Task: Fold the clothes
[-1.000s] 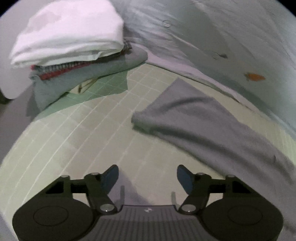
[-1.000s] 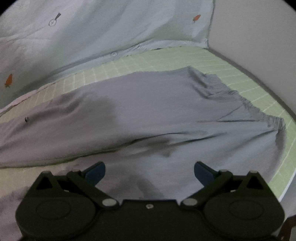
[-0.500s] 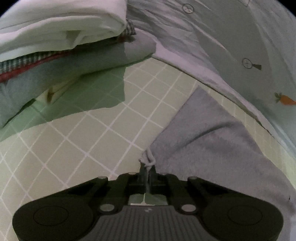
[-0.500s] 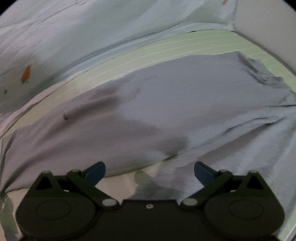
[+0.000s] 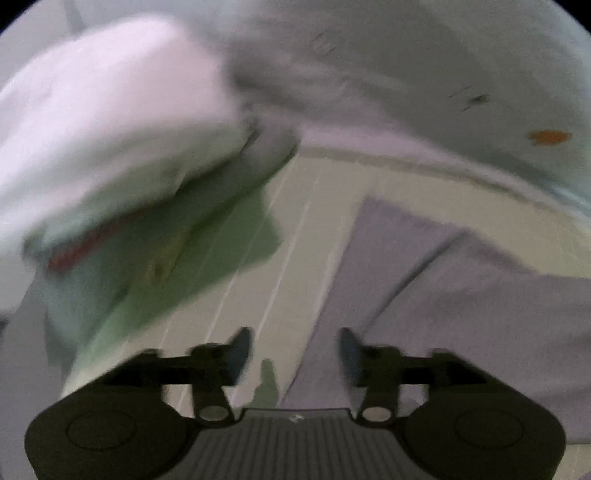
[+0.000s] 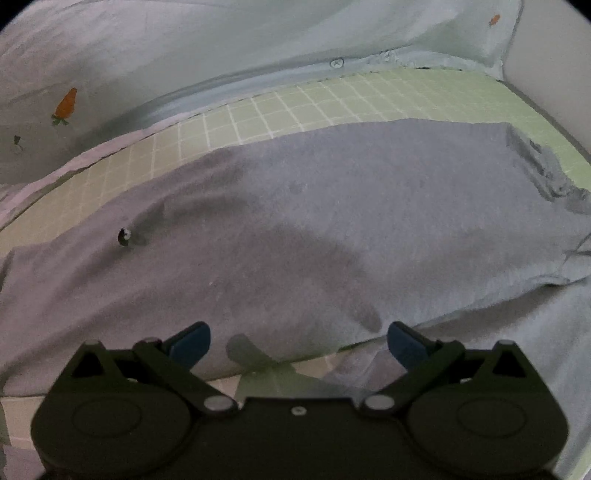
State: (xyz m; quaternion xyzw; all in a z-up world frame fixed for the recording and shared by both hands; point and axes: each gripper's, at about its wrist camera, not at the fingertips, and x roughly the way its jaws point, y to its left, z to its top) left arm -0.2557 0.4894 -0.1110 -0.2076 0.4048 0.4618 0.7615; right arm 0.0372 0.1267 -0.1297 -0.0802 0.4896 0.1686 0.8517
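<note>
Fingers of left gripper (image 5: 291,349) and right gripper (image 6: 298,341) spread wide, empty (regrasp likely), over grey garment (image 6: 332,221) lying flat.

Count by kind, both views.

Grippers: two. The left gripper (image 5: 291,350) and the right gripper (image 6: 298,341) each show two blue-tipped jaws, spread apart, nothing between them.

Grey garment (image 6: 332,229): one, spread on the grid mat; the same piece (image 5: 461,295) sits at 3 o'clock in the left view.

Green grid mat (image 6: 295,107): one.

Pale printed sheet (image 6: 221,40): one, at 12 o'clock. Orange carrot prints on it: two in the right view, one (image 6: 66,103) at 10 o'clock and one (image 6: 494,20) at 1 o'clock.

Stack of folded clothes (image 5: 110,122): one, at 10 o'clock, too blurred to count its layers.
</note>
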